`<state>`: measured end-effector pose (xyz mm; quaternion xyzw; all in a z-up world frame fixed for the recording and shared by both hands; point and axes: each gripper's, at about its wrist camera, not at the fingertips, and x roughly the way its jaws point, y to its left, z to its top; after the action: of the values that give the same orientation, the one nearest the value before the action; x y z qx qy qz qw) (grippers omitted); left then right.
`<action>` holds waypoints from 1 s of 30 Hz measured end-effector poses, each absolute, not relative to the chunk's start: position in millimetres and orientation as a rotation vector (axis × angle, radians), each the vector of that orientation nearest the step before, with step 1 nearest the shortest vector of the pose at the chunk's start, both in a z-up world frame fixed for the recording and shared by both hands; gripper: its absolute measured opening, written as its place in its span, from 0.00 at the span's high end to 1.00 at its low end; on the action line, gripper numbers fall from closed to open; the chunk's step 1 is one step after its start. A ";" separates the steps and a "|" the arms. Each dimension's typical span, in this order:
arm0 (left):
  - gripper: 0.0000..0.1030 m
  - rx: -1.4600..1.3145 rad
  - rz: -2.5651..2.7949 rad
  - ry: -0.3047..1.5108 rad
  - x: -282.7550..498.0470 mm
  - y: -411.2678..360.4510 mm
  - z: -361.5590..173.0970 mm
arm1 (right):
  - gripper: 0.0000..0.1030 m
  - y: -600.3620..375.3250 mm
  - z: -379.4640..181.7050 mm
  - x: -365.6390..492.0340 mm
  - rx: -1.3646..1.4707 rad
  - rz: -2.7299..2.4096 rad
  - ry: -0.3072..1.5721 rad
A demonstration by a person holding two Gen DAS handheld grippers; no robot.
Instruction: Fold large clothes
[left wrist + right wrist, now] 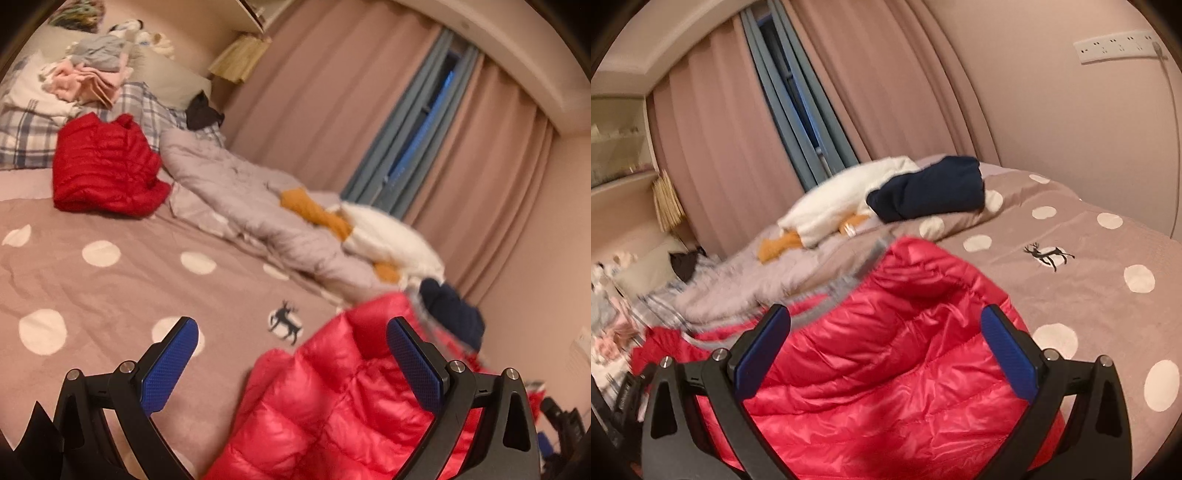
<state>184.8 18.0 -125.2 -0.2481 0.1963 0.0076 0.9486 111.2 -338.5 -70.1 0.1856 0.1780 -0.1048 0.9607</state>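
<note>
A bed is covered by a mauve, matte bedspread [1082, 295] printed with white round dots. On it is spread a glossy red quilted down jacket [886, 350], puffed in stitched panels. A folded, darker red quilted jacket [103, 166] is seen near the pillows. The left gripper [291, 350] and the right gripper [886, 339] are held wide apart over the jacket, blue textured pads [761, 354] gripping nothing.

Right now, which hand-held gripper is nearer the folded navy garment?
Probably the left hand-held gripper: the navy garment lies just past its right finger. The right hand-held gripper sees it farther off, across the red jacket.
</note>
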 end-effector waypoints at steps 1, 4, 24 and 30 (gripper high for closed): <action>0.03 -0.491 0.017 0.418 188.8 13.9 -129.2 | 0.00 -337.3 -74.5 116.5 0.361 -0.222 0.379; 0.03 -0.453 -0.003 0.501 204.1 0.5 -145.8 | 0.00 -337.5 -90.2 132.7 0.323 -0.250 0.438; 0.01 -0.473 -0.091 0.746 241.5 -21.5 -225.2 | 0.00 -354.6 -183.5 182.6 0.236 -0.318 0.646; 0.00 -0.450 -0.092 0.707 243.6 -25.2 -232.7 | 0.00 -355.2 -192.4 188.5 0.223 -0.318 0.615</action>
<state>243.5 -25.2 -232.7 -0.2185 0.3432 -0.0446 0.9124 188.5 -355.2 -192.4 0.1091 0.3007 -0.1553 0.9346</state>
